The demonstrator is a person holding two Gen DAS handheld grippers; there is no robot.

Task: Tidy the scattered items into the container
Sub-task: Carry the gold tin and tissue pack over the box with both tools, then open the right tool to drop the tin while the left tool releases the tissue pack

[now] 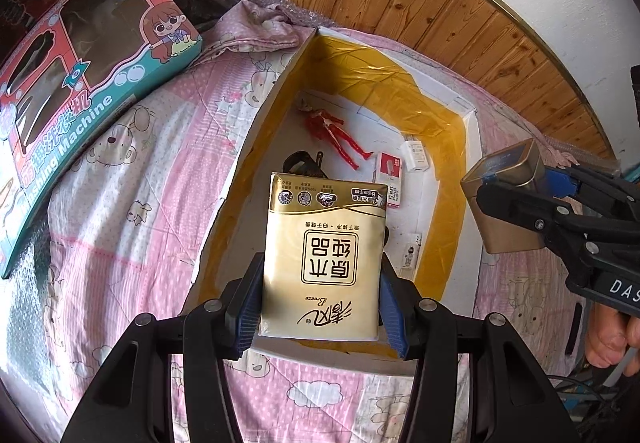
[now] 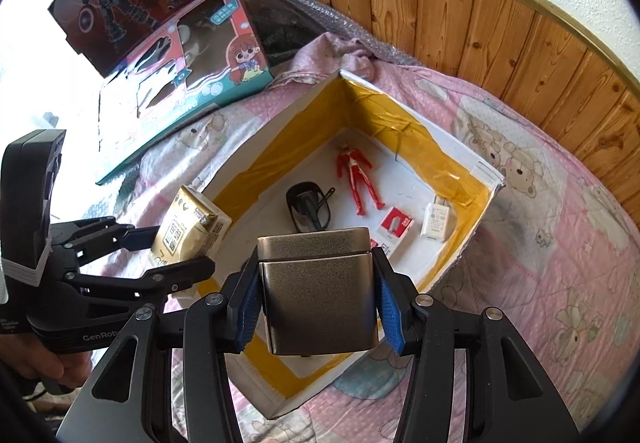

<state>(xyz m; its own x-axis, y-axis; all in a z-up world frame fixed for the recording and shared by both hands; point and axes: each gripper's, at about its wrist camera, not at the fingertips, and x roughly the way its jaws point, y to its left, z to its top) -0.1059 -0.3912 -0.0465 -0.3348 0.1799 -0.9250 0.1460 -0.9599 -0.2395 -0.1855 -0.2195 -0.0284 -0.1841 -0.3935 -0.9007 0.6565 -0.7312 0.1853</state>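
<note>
A: How do you reckon the tissue pack (image 1: 323, 259) will handle?

B: Soft and light, I'd judge. The left gripper (image 1: 320, 307) pinches it by its two long sides near the lower end, the blue pads (image 1: 248, 309) pressing into the wrapper. The film looks slick, so a hold lower on the body seems safer than the corners.

A: And where is it?

B: In the air over the near wall of the white box (image 1: 276, 103), its top end out above the floor of the box. In the right wrist view it sits beside the box's left wall.

A: The other one?

B: The right gripper (image 2: 318, 307) is clamped on a metal tin (image 2: 318, 283), lid and body both between the pads. Stiff, likely heavier than the tissues, with smooth sides that may slide if the squeeze eases. It hangs over the box's near corner.

A: Poses?

B: Both grippers point forward and down toward the box, the left one coming in from the left, the right from the right edge with a hand (image 1: 612, 339) behind it.

A: What's in the box?

B: A red figure (image 2: 358, 179), a black item (image 2: 308, 207), a red-and-white carton (image 2: 394, 227) and a white charger (image 2: 436, 221). A toy box (image 1: 80, 83) lies on the pink quilt (image 1: 132, 211) beside it
</note>
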